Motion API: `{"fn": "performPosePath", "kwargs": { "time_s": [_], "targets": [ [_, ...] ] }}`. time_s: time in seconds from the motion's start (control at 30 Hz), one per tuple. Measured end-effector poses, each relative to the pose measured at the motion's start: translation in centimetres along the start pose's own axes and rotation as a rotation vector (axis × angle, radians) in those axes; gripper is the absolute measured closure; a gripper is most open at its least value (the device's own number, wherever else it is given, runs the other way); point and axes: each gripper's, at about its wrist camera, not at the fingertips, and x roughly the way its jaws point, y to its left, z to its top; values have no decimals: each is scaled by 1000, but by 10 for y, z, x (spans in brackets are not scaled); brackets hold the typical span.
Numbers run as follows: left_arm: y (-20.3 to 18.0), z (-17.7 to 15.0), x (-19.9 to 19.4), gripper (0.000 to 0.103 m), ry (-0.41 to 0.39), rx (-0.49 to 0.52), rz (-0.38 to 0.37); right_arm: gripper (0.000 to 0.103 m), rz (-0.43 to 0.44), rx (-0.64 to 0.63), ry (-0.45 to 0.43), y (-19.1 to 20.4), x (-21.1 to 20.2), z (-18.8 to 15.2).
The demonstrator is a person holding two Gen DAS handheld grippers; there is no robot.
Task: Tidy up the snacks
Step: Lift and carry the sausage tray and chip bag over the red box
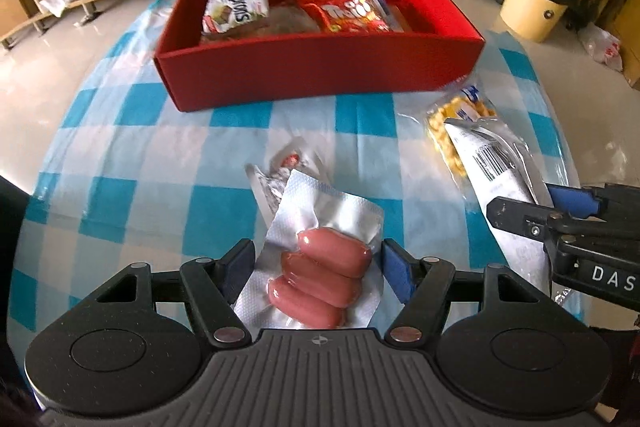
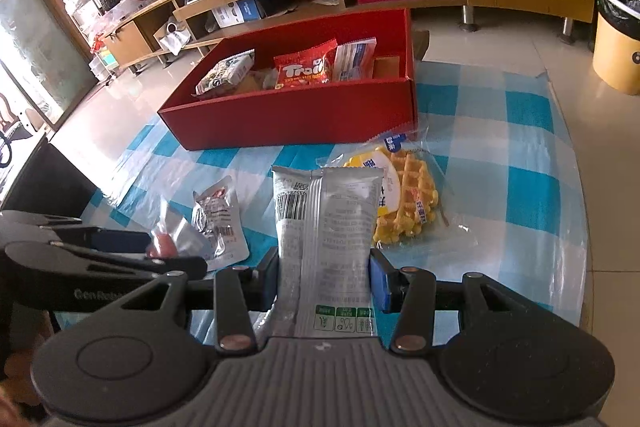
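Gripping a sausage pack point(image 1: 316, 267), the left gripper point(image 1: 318, 263) mirrors the right gripper point(image 2: 324, 275), clamped on a silver packet point(image 2: 328, 227). Next, seemingly: carrying both into the red box point(image 1: 320, 67).

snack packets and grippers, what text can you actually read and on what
"Trolli": red bag in the red box.
"Skittles", upside down: white-green packet in the box.
"DAS", cut off: right gripper body, left wrist view.
"GenRobo", cut off: left gripper body, right wrist view.
Silver packet barcode and print: too small.
Waffle packet label: blurred.
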Motion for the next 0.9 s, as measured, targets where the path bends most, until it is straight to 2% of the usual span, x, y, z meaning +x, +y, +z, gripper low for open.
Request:
{"fn": "performPosePath", "kwargs": {
  "time_s": [0.33, 0.57, 0.9],
  "targets": [
    [11, 24, -10, 29, -71, -30, -3, 59, -8, 7, -72, 2, -1, 21],
    [10, 45, -19, 28, -117, -31, 3, 59, 28, 18, -162, 7, -13, 43],
    [12, 72, -18, 28, -151, -43, 14, 59, 23, 12, -220, 9, -11, 71]
  ]
}}
